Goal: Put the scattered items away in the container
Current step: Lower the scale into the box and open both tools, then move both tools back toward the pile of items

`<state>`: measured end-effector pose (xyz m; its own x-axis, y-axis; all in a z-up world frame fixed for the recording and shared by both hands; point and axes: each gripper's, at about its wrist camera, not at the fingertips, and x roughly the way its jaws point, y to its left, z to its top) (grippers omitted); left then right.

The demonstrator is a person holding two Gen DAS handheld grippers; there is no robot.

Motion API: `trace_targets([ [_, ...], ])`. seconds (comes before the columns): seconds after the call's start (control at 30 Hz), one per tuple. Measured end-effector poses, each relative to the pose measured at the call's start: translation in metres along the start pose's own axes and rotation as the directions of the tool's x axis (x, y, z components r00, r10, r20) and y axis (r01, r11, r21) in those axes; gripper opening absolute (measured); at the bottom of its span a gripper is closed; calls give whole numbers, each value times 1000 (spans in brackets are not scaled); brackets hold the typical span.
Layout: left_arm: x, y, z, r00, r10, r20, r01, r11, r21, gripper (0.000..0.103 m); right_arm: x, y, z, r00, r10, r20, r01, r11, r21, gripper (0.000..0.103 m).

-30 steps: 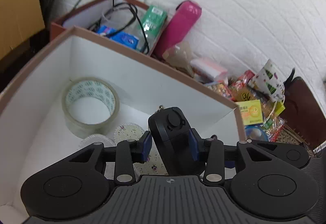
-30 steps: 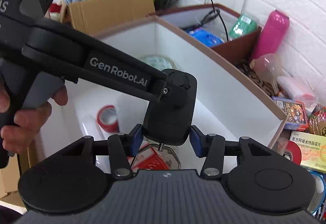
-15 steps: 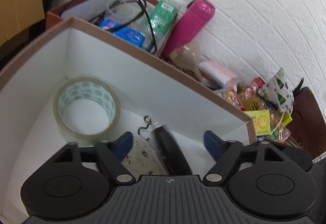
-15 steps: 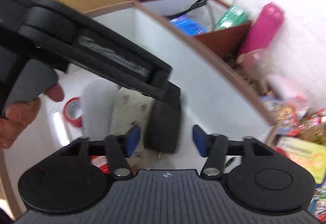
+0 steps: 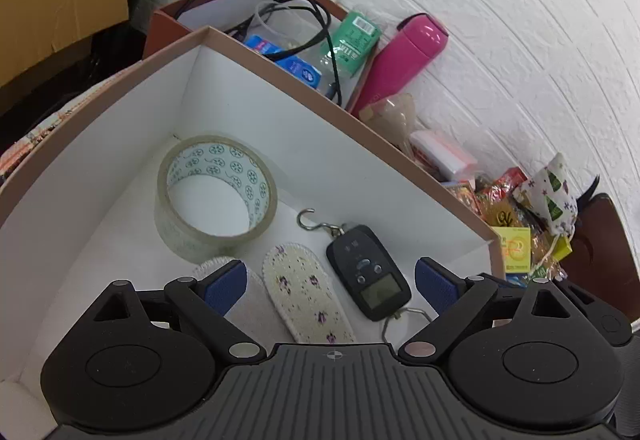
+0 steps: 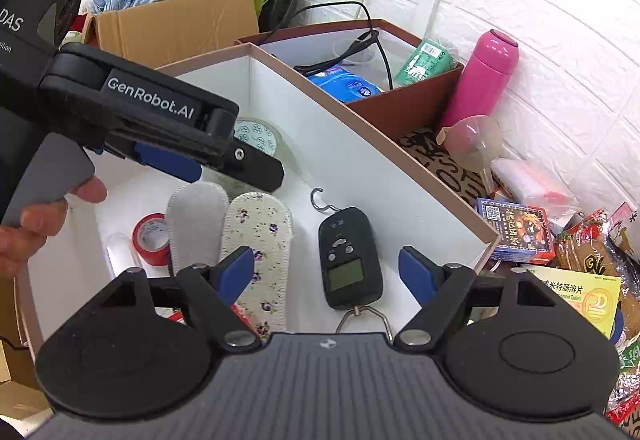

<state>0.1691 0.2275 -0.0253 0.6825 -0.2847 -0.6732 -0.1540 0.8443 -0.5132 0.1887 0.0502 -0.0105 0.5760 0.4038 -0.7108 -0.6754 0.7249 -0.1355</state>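
Note:
A black hanging scale with a hook lies flat on the floor of the white box, also in the right wrist view. Beside it lie a floral insole and a grey insole, a clear tape roll and a red tape roll. My left gripper is open and empty above the box floor; it also shows in the right wrist view. My right gripper is open and empty just above the scale.
A second brown box behind holds cables, blue packs and a green pack. A pink bottle, a funnel, a card box, a yellow medicine box and snack packets lie right of the white box, by the brick wall.
Both grippers held the black scale a second ago. Both have opened, and the scale has dropped onto the box floor beside the insoles.

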Motion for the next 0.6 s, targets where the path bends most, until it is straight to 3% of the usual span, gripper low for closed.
trace_targets([
  [0.2, -18, -22, -12, 1000, -9, 17, 8, 998, 66, 97, -23, 0, -2, 998, -5, 57, 3, 999, 37, 92],
  [0.37, -38, -56, -41, 997, 24, 73, -36, 986, 163, 103, -65, -7, -31, 991, -22, 131, -1, 985, 172, 96],
  [0.5, -44, -91, -73, 996, -8, 83, -16, 960, 279, 103, -103, -8, -64, 982, -51, 181, 0, 963, 268, 96],
  [0.6, -45, -116, -93, 996, -56, 64, 34, 950, 309, 103, -129, -9, -82, 971, -129, 203, 62, 951, 304, 98],
])
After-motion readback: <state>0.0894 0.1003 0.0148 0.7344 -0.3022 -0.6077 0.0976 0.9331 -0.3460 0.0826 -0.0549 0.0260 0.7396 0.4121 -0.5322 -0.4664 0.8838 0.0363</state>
